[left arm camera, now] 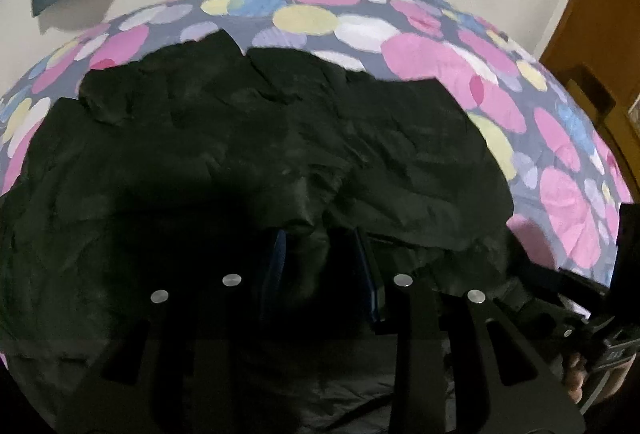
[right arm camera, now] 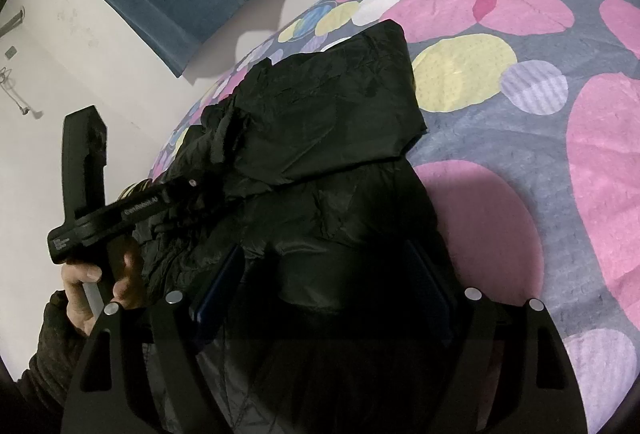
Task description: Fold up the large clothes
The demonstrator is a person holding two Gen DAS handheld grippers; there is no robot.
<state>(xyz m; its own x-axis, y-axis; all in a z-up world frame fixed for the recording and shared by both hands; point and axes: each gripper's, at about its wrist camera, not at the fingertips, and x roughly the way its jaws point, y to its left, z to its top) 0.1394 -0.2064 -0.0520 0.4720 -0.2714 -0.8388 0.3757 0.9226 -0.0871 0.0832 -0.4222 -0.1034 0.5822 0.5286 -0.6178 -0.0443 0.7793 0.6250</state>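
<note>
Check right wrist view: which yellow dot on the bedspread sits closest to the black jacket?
The large pale yellow dot, just right of the black jacket and its folded upper flap. The other yellow dots are smaller and lie farther up the bedspread.

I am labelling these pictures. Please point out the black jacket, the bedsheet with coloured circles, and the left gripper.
black jacket (right arm camera: 320,106): right wrist view, on its folded upper part.
bedsheet (right arm camera: 464,78): right wrist view, on a yellow circle beside the jacket.
left gripper (left arm camera: 320,266): left wrist view, midway between its fingertips, over dark fabric.
</note>
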